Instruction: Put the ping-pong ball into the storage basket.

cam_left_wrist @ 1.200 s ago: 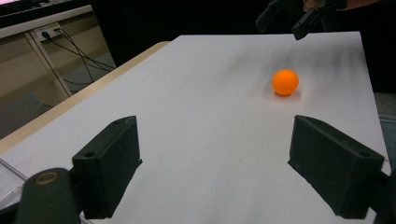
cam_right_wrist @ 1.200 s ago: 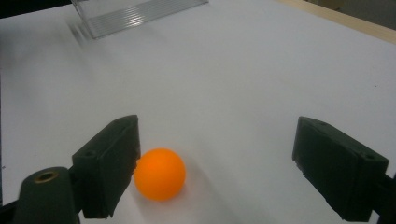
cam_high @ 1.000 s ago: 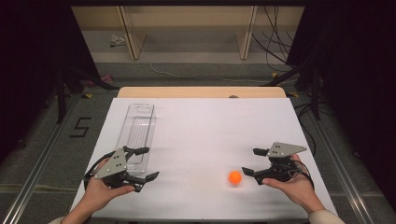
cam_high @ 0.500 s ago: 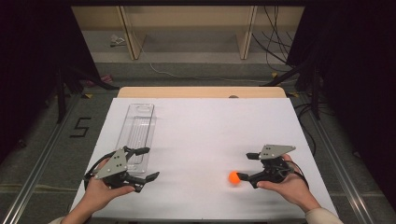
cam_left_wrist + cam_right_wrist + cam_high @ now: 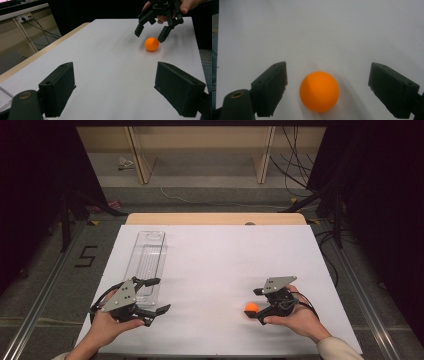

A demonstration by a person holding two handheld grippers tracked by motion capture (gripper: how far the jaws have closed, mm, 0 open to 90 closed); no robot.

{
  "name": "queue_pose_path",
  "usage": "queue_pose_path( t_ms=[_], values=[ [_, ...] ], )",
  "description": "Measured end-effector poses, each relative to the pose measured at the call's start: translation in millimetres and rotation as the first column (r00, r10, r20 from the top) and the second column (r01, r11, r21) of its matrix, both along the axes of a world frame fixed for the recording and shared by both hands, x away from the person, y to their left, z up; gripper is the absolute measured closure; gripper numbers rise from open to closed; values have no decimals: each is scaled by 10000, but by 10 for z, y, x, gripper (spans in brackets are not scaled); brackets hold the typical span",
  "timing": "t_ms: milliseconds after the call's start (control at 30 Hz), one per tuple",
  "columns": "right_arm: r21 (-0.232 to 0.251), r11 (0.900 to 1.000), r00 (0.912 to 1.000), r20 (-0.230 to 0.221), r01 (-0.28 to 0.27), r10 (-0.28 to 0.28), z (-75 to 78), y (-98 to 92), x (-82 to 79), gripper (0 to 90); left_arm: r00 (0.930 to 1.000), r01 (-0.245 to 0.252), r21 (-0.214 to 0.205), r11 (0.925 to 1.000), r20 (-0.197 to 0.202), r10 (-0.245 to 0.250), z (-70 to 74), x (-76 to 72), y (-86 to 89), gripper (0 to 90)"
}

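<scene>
One orange ball point(image 5: 250, 308) lies on the white table point(image 5: 225, 260) near its front edge, toward the right, with bare surface all around it. The right gripper point(image 5: 256, 306) has its jaws spread to either side of the ball (not touching it). The left gripper point(image 5: 156, 295), also spread and holding nothing, hovers near the front left corner, just beside one clear plastic tray point(image 5: 147, 257).
</scene>
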State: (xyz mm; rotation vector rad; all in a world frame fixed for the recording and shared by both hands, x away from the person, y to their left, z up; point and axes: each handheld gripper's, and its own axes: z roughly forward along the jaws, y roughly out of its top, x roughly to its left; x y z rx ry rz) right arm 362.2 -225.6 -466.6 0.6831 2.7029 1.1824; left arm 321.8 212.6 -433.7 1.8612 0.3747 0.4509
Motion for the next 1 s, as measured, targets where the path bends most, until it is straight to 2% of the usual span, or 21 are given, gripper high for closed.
queue_pose_path(
  t_ms=[367,533,1000],
  values=[
    [-468,9986,9996,-190,-228,219,-76,70,17,210,10000,10,1,10000,1,-10,0,-2,-1,160],
    [-711,9969,9990,-307,-351,330,-103,86,21,266,10000,7,-11,10000,-14,-7,0,-2,-1,160],
    [-853,9951,9977,-494,-504,463,-123,94,17,389,10000,7,-8,10000,-14,-7,0,-2,-1,161]
  ],
)
